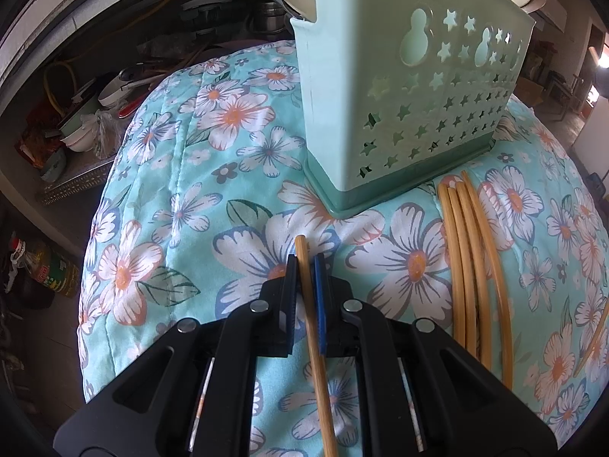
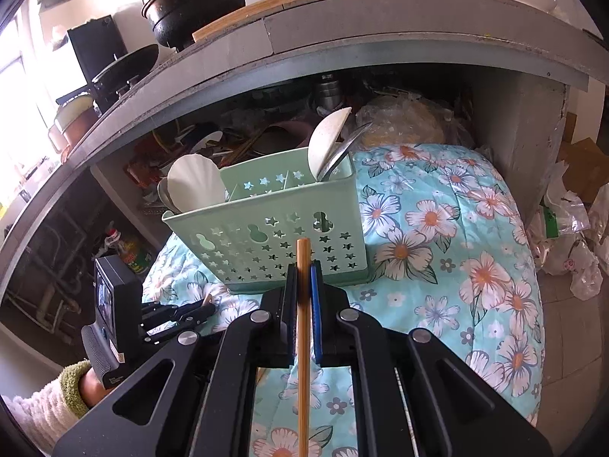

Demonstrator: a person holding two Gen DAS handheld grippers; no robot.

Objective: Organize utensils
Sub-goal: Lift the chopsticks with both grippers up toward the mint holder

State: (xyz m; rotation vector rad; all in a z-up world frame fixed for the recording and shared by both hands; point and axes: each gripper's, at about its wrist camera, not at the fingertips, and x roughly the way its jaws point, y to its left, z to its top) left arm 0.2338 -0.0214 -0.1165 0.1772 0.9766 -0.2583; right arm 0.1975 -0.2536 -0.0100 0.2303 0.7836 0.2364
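Each gripper's fingers pinch one chopstick – left gripper (image 1: 306, 266), right gripper (image 2: 303, 272) – before the green caddy (image 2: 274, 224) on the floral quilt (image 1: 182, 190); loose chopsticks (image 1: 468, 251) lie beside it – spoons (image 2: 196, 182) inside.

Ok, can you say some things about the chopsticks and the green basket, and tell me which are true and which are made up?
1. Each gripper is shut on one chopstick. True: the left gripper pinches a chopstick, and the right gripper pinches another chopstick.
2. The green basket is empty. False: white spoons stand in it.
3. Loose chopsticks lie on the flowery cloth. True.
4. The basket has heart-shaped holes. False: they are stars.
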